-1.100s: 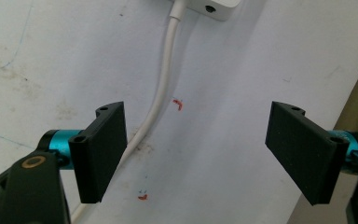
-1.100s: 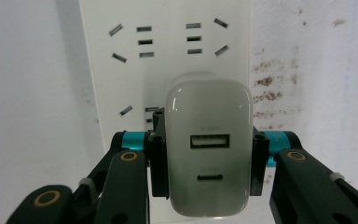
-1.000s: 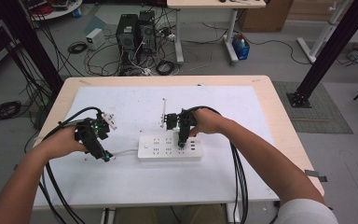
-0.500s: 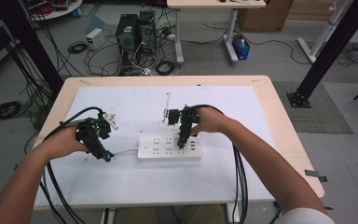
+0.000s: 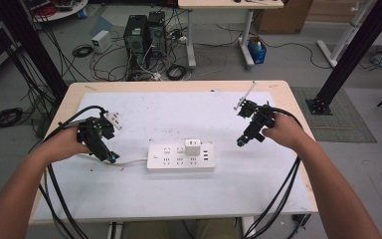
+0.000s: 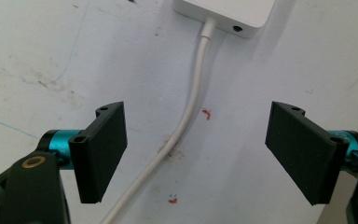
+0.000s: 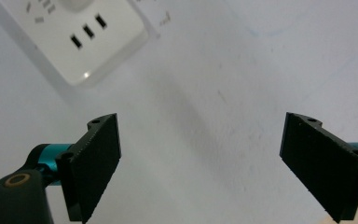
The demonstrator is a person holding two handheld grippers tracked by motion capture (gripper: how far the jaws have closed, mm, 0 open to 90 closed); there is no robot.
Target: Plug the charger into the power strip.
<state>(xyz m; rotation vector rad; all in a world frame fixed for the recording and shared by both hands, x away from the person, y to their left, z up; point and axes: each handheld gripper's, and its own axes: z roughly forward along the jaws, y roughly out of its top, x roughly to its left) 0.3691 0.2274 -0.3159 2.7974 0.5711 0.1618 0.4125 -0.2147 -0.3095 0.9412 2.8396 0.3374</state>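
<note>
Both tongs stand apart and hold nothing. Left tongs [image 5: 110, 157] hover low over the white cord [image 6: 186, 116] just short of where it enters the power strip [image 5: 180, 156], the pads straddling the cord without touching it; my reading is that this hand waits there to steady the strip by its tail end, should it slide. Right tongs [image 5: 242, 141] sit well off to the right of the strip, over bare bench [image 5: 258, 189], and their jaws have just been opening, with nothing between them (the right gripper view looks past both pads straight onto the white surface, with the strip's USB corner [image 7: 88, 31] at the top left).

The strip lies flat across the middle of the bench, long side toward the person, and a white charger block [image 5: 193, 147] stands upright in one of its sockets, right of centre. It looks fully seated, which would fit the right hand having let go and drawn clear, though how deep the pins sit cannot be told from above. Lying square and central, the strip is within easy reach of either hand.
</note>
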